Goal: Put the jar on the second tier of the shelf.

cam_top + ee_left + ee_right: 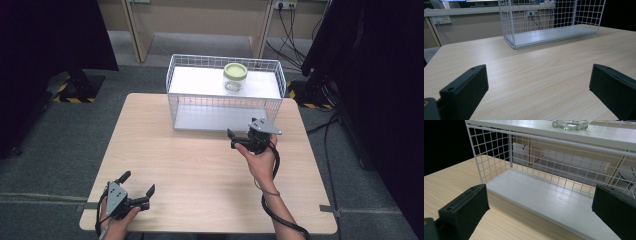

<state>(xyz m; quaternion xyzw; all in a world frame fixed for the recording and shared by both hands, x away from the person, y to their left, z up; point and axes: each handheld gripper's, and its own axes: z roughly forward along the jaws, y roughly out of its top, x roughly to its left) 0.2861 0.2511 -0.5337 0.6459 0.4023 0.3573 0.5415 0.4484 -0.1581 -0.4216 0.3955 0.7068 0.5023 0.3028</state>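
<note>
Wire rack [226, 107], white, 2 shelves, at the far edge of the bench [200, 170]. Upper shelf: 1 glass jar [235, 76] with green lid, upright. Lower shelf: bare. Right claw [231, 139]: jaws apart, holding nothing, just before the rack front, palm turned up. Left claw [137, 183]: jaws wide apart, holding nothing, at the near left corner.
</note>
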